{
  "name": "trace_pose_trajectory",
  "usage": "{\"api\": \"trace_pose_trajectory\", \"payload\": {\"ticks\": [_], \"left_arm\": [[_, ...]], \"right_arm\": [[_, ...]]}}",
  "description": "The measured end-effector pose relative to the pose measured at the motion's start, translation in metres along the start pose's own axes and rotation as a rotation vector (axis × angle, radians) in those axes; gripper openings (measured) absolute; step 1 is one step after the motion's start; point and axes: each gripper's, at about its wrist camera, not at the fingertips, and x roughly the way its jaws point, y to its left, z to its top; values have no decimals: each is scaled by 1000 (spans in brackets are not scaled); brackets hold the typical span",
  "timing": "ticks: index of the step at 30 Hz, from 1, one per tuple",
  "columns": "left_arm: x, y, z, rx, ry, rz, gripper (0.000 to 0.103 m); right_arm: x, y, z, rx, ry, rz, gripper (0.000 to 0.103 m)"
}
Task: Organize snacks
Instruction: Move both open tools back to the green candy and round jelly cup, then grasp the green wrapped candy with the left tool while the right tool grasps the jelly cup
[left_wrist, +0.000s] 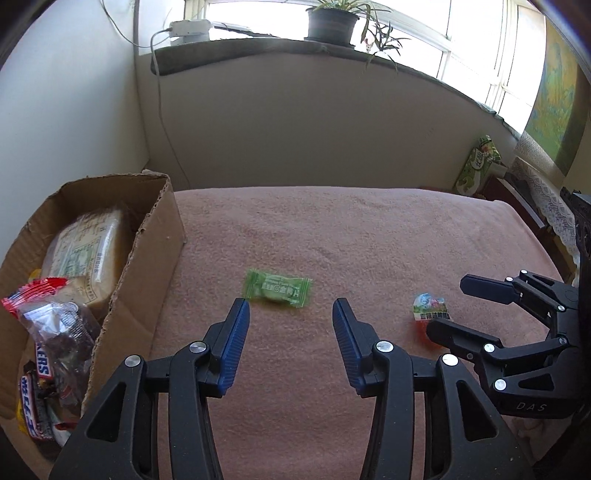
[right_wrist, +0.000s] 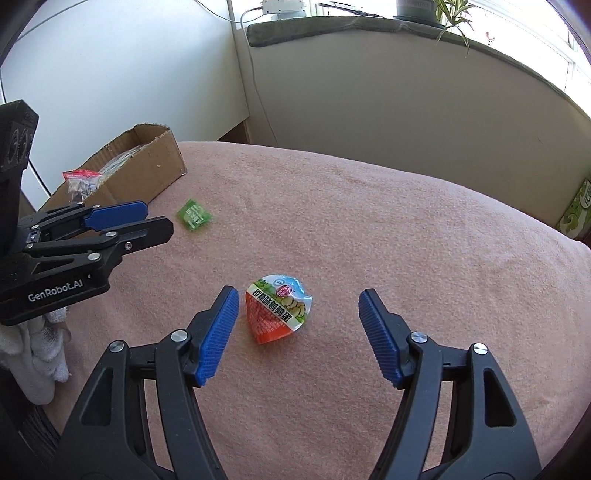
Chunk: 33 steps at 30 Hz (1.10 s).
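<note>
Both tongs are spread wide and empty: left tongs aimed at the green candy, right tongs around the snack cup, ready for boxing in the cardboard box.

My left gripper hangs low with its blue-padded jaws spread wide and nothing between them. My right gripper sits well apart to its right, angled inward, jaws likewise wide and gripping nothing, at about the same height.
</note>
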Motion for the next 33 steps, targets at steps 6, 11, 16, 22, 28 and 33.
{"api": "trace_pose_trajectory", "payload": {"ticks": [6, 11, 16, 22, 28, 33], "left_arm": [[30, -10, 5, 53, 53, 54, 45], [32, -13, 11, 69, 44, 78, 45], [34, -13, 11, 67, 52, 88, 46], [33, -20, 11, 90, 44, 78, 28], [34, -26, 10, 124, 38, 90, 21], [33, -22, 10, 123, 33, 88, 19]], "right_arm": [[10, -4, 0, 13, 23, 9, 70], [12, -3, 0, 9, 28, 22, 70], [14, -1, 0, 5, 38, 23, 70], [20, 6, 2, -18, 48, 0, 69], [22, 11, 4, -41, 53, -26, 57], [19, 11, 3, -41, 45, -44, 39]]}}
